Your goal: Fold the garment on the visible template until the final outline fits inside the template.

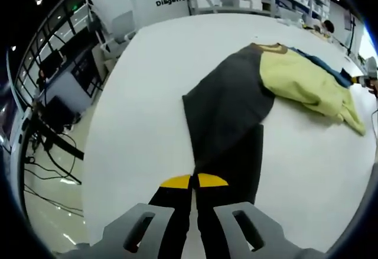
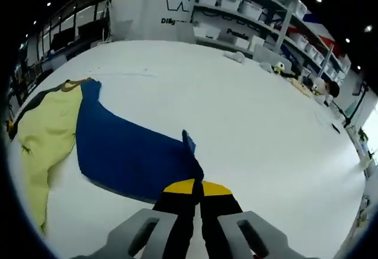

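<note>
The garment lies spread on a white table (image 1: 142, 93). It has a dark grey panel (image 1: 227, 108), a yellow-green middle (image 1: 301, 81) and a blue panel (image 2: 127, 149). In the left gripper view my left gripper (image 1: 194, 181) is at the near corner of the grey panel, jaws together on the fabric. In the right gripper view my right gripper (image 2: 196, 187) is shut on the near corner of the blue panel, where a small fold of cloth (image 2: 188, 142) stands up. The yellow-green part (image 2: 44, 135) lies at the left of that view.
The table's edge (image 1: 97, 129) curves down the left of the left gripper view; beyond it are desks, chairs and floor cables (image 1: 53, 152). Shelves with white boxes (image 2: 248, 10) line the back wall. Small items (image 2: 277, 67) lie at the far side of the table.
</note>
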The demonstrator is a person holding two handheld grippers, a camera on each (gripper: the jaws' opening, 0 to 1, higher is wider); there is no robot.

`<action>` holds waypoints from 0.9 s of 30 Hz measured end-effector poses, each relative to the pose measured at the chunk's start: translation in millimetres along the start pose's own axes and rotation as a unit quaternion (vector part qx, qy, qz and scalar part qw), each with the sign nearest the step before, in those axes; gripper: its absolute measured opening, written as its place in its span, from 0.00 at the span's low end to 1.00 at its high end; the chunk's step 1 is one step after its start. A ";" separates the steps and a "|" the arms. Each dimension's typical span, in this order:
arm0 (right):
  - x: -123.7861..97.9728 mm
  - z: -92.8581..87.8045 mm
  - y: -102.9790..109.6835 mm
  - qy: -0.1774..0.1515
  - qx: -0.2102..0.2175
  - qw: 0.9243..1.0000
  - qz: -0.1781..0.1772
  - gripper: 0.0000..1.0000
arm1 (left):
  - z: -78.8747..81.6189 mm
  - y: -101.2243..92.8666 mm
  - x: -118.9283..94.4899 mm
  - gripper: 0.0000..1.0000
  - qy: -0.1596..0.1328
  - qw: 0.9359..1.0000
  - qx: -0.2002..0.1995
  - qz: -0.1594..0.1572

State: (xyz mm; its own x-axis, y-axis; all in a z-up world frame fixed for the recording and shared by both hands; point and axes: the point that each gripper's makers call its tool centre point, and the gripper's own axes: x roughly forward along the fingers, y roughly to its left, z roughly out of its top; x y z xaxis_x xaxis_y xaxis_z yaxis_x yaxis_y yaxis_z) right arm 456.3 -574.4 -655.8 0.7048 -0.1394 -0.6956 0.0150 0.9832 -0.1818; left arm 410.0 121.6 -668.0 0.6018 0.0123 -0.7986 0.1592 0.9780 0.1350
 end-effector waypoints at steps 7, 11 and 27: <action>-3.3 -13.2 -21.0 0.002 0.055 0.998 -0.031 0.00 | 0.0 2.4 0.6 0.00 0.002 1.000 0.008 0.006; -3.6 -17.9 -31.6 0.008 0.070 0.997 -0.040 0.00 | 0.1 2.4 0.8 0.00 0.003 1.000 0.012 0.005; -6.9 -27.7 -43.0 -0.002 0.124 0.992 -0.037 0.00 | 3.1 10.8 7.5 0.00 0.003 1.000 0.023 0.010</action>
State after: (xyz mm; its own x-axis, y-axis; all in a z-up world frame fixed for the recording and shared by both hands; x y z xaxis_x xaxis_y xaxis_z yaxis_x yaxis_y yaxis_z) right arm 431.1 -618.9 -662.4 0.6977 -0.2120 -0.6843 0.2404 0.9691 -0.0552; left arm 418.7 131.6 -670.7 0.6012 0.0333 -0.7984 0.1825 0.9670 0.1778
